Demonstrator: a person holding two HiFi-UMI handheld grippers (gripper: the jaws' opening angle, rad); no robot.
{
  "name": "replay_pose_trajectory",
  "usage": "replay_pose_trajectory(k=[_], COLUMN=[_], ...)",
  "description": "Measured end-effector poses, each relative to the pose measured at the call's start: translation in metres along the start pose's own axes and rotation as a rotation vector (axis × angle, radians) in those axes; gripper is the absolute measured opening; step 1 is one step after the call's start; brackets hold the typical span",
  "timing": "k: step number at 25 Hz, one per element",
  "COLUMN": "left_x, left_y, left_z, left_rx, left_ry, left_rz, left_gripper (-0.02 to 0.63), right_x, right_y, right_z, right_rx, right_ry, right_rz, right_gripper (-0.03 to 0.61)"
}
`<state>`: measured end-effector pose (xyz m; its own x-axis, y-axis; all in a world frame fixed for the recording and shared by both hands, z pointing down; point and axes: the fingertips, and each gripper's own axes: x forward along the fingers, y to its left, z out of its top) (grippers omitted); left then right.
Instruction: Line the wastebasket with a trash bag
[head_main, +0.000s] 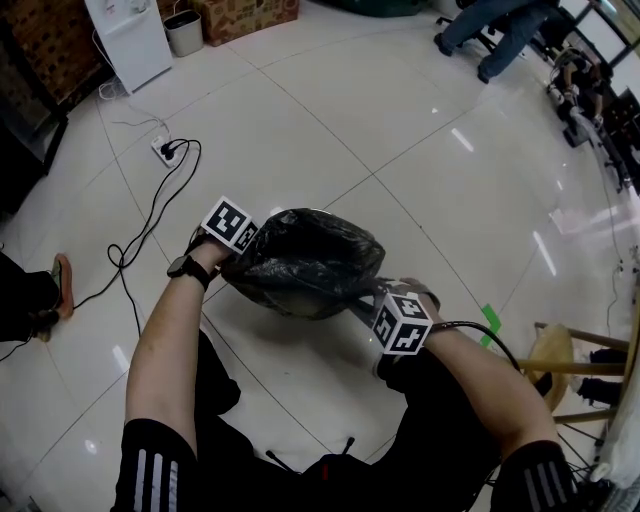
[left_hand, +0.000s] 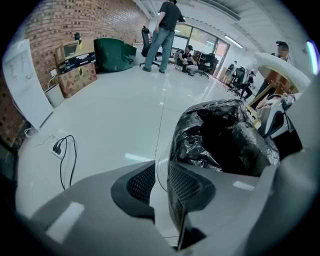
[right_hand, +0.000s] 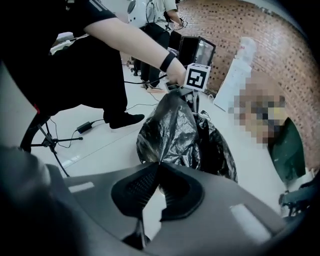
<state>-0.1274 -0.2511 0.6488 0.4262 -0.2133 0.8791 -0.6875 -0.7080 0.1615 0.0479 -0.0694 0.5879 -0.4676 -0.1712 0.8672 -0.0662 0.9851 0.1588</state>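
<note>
A person bends over a pale tiled floor (head_main: 400, 150) with tongs in each hand. A black bag (head_main: 305, 262) sits on the floor as a crumpled, rounded mound between them. The basket cannot be made out and is probably hidden under the plastic. The left tongs (left_hand: 161, 172) are at the bag's far left edge, their jaws narrow. The film rises in a taut peak toward them, so they appear to grip that edge. The right tongs (right_hand: 159, 167) are at the near right edge, jaws pressed together on a pinch of film that gathers to a point at their tips. The step in hand seems to be taking hold of opposite sides of the bag's mouth. The next move likely calls for drawing the two edges apart, then lowering them evenly over the rim with both grips kept firm. The thin plastic could slip or tear if pulled unevenly.
</note>
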Motion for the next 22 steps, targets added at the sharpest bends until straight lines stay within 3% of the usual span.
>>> replay_pose_trajectory(k=[8,15,22], left_x=[-0.002,-0.002,-0.005], left_y=[0.003,0.002,0.001], left_z=[-0.003,-0.007,-0.012], left_rx=[-0.005,-0.007,-0.015], left_ry=[0.001,0.013,0.007], left_rz=[0.002,-0.010,-0.015], left_gripper=[0.089,0.092,0.098], right_x=[0.018,0.057,0.086], right_y=[0.040,0.045,0.030], right_z=[-0.051,-0.075,-0.088], right_rx=[-0.004,-0.013,0.078], right_ry=[0.082,0.170,0.183], right_rz=[0.166,0.188,0.154], right_gripper=[0.006,0.006,0.006])
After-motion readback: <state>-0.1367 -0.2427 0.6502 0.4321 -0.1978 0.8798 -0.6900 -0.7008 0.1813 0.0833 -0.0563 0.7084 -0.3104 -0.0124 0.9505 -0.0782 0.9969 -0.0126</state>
